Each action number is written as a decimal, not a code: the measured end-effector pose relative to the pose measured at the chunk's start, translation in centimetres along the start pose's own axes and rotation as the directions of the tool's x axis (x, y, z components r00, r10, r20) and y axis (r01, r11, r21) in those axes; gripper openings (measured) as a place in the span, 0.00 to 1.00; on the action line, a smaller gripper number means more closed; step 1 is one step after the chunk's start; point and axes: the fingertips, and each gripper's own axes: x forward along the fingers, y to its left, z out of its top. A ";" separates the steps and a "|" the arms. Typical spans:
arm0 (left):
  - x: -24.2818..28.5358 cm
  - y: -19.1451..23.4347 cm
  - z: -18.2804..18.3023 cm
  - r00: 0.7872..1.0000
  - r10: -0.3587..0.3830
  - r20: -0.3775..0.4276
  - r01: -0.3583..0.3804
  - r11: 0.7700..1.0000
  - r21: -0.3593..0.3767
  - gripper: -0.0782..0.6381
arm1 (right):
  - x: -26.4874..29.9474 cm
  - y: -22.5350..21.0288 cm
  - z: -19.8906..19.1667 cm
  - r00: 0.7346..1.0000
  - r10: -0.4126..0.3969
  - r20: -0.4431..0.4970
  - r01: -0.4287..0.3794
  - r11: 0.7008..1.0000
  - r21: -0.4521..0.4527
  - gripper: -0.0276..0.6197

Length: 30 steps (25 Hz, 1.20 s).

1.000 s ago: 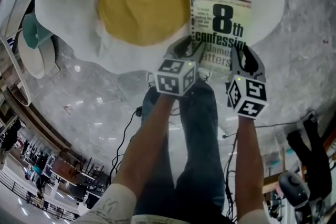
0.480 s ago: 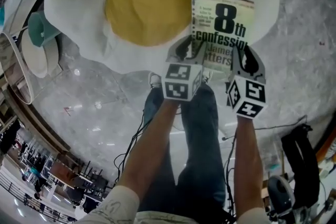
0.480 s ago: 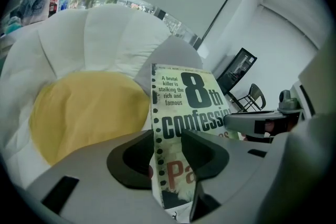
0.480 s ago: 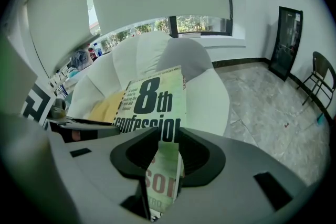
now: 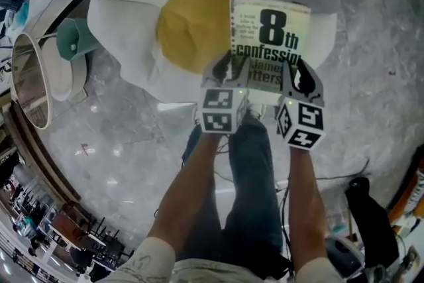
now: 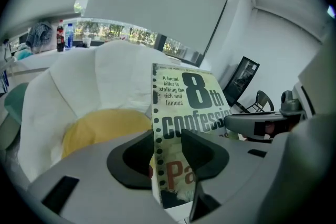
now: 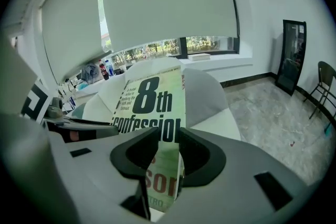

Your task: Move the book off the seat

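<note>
Flower-shaped seat: white petals, yellow centre cushion. Left gripper clamps the near-left corner of the paperback book, spine side, jaws pressed on both covers. The book is tilted up over the seat's right petals. It looks lifted off them but is not yet clear of the seat. Right gripper pinches the near-right corner the same way. Judgement: light, floppy, glossy cover, so it likely sags or slips from a one-corner hold; the two-corner hold along the near edge suits. Both forearms reach forward side by side, grippers angled down.
</note>
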 end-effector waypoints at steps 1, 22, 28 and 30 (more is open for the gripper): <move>-0.6 0.2 1.0 1.000 0.012 0.016 -0.012 1.000 0.005 0.35 | -0.2 0.4 1.0 1.000 0.008 0.016 -0.008 1.000 -0.003 0.22; -32.1 10.5 25.1 0.799 0.416 0.434 -0.409 0.905 -0.115 0.34 | -14.0 24.9 28.9 0.859 0.402 0.317 -0.326 0.907 -0.267 0.22; -44.4 15.2 27.6 0.680 0.527 0.509 -0.503 0.841 -0.200 0.35 | -20.0 35.9 33.3 0.770 0.534 0.348 -0.412 0.834 -0.367 0.22; -48.6 17.0 27.5 0.643 0.561 0.522 -0.523 0.819 -0.236 0.34 | -22.1 40.0 34.0 0.741 0.576 0.345 -0.435 0.804 -0.406 0.22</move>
